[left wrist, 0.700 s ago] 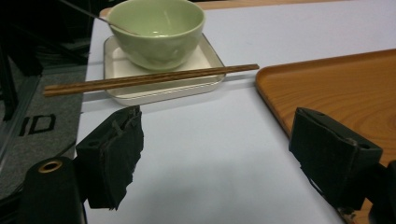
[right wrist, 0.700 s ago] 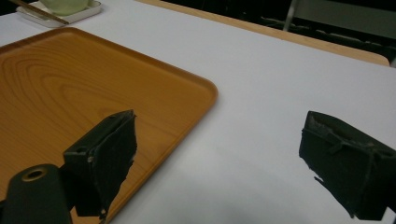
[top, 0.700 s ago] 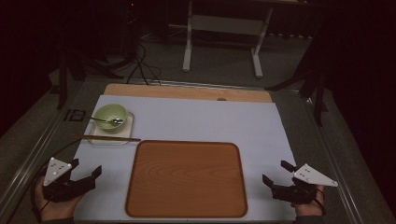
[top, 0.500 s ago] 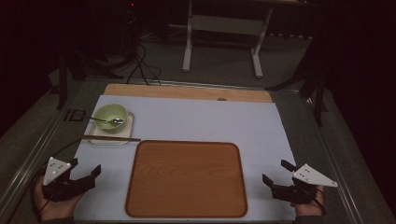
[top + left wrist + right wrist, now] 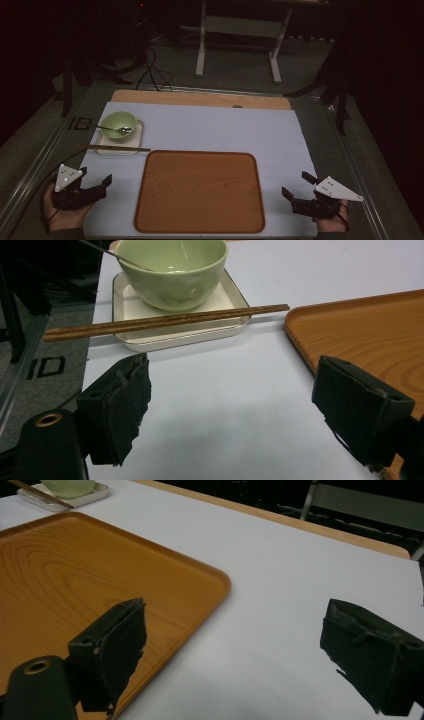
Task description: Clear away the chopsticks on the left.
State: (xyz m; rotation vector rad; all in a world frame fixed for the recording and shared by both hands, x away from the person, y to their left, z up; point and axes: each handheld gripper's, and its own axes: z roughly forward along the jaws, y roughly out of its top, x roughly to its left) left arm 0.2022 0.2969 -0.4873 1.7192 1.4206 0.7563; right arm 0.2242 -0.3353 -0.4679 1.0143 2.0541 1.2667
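I kept both grippers, left (image 5: 97, 186) and right (image 5: 295, 192), low beside the wooden tray (image 5: 200, 192), jaws wide and empty, ready for the chopsticks (image 5: 165, 321).

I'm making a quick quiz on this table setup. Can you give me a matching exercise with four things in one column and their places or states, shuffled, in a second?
Things:
1. green bowl
2. chopsticks
3. spoon
4. wooden tray

Places or states:
A. bare, in the middle of the table between the two grippers
B. stands on the small white plate
C. lies inside the bowl, handle over its rim
D. lie across the near edge of the white plate

Pairs: 1-B, 2-D, 3-C, 4-A
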